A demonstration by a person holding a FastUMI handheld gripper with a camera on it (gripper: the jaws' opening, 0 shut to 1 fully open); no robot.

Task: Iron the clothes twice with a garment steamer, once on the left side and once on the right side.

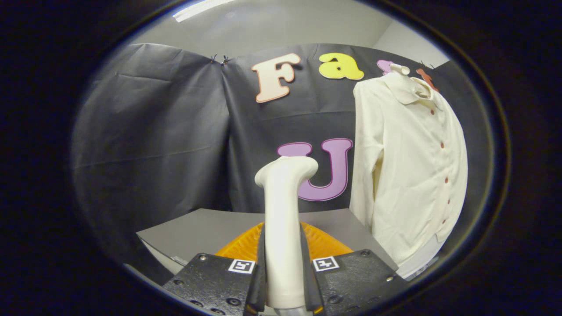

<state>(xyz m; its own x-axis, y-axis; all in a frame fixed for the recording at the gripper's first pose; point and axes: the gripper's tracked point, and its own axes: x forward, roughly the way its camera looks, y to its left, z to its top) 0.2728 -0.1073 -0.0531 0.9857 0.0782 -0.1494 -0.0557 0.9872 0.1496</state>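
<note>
Black cloth, creased and matte, hangs as the backdrop behind a flat grey table [210, 228]. On it, just beyond the fingers, sits a ribbed, translucent orange dome-shaped base [322, 243]. The hand-held gripper [283, 281] has its two black, pebbled metal fingers [210, 281] closed tight on the smooth, off-white plastic handle of the garment steamer [283, 219], one finger pressing each side. The handle rises straight up between them and ends in a rounded head bent toward the right. Well ahead and to the right of the steamer hangs a cream, soft-looking shirt [408, 171] with a collar, long sleeves and a row of small red buttons, apart from the steamer's head.
</note>
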